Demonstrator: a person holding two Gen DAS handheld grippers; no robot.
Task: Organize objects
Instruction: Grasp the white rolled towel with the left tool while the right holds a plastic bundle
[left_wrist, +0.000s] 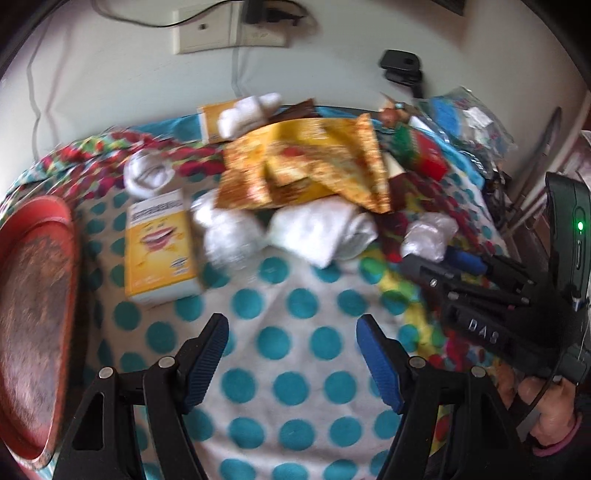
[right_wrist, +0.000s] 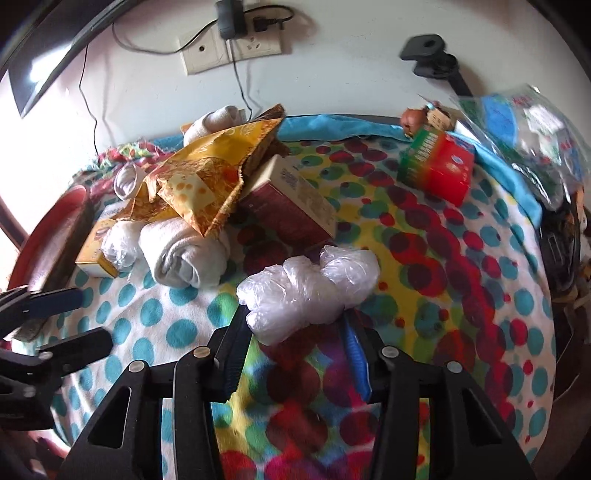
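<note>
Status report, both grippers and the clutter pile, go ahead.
Left gripper open, empty, over the polka-dot cloth. Right gripper at the clear plastic bundle, grip unconfirmed. Rolled towel beside it.

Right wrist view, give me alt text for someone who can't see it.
The right claw grips a crumpled clear plastic bag over a polka-dot cloth. Behind it lie a rolled white towel, a yellow snack bag, a maroon box and a red-green box.
</note>
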